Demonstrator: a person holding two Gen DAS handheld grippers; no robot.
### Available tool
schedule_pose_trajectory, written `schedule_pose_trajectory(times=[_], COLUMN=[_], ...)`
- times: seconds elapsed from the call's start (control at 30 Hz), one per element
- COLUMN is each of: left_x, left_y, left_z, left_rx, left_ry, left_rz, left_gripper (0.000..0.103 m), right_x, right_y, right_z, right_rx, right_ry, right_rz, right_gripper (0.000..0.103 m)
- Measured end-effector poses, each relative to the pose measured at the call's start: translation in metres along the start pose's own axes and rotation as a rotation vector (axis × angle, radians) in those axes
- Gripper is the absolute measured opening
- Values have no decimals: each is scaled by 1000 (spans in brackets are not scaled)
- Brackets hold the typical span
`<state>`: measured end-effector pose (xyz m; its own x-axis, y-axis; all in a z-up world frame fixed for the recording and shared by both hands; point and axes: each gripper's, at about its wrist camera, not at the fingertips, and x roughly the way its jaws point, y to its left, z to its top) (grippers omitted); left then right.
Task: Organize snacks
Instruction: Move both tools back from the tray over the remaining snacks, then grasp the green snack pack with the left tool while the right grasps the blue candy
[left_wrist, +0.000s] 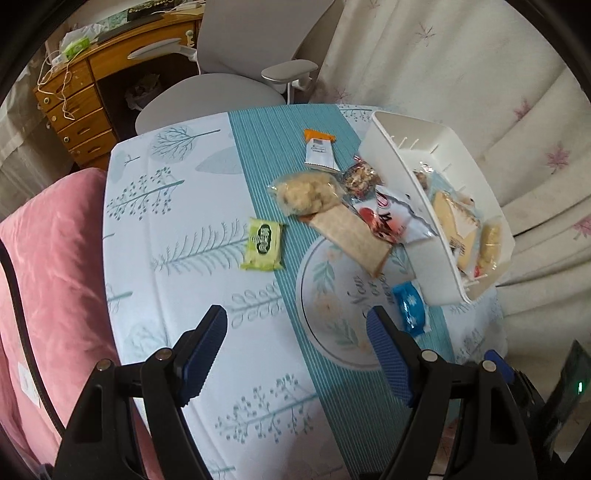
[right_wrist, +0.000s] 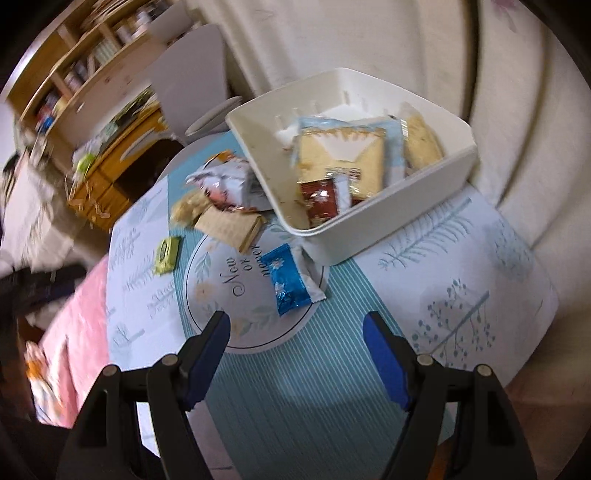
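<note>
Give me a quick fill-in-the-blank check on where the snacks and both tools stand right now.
1. The white bin already holds several packets, including a dark ____ one at its near end.
2. The packet in the blue wrapper lies on the table ____ the bin.
3. The green packet lies apart from the pile, on the ____ printed with trees.
4. The left tool and the right tool both hold ____.

Missing words: red; outside; tablecloth; nothing
</note>
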<state>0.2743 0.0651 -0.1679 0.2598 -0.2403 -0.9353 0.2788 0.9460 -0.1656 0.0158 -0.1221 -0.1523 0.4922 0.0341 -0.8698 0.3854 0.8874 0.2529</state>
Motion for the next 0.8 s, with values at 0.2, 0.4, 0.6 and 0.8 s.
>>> schedule_pose_trajectory(times=[0.2,0.4,0.6,0.8], left_x=[49,102,139,157], left_y=[9,17,26,26], left_z=[24,39,45,50], left_rx=[-40,-49,-78,-76], left_ry=[28,68,105,121], left_rz=[31,62,77,97], left_gripper=[77,77,77,77], right_x=[29,69,99,114], right_y=[21,28,29,31], right_z=[-6,-6,-1,6], right_rx=[-212,-285,-302,-319], right_ry=[-19,9,50,79], right_rz=[-53,-79,-95,-116], right_gripper=[75,75,75,74])
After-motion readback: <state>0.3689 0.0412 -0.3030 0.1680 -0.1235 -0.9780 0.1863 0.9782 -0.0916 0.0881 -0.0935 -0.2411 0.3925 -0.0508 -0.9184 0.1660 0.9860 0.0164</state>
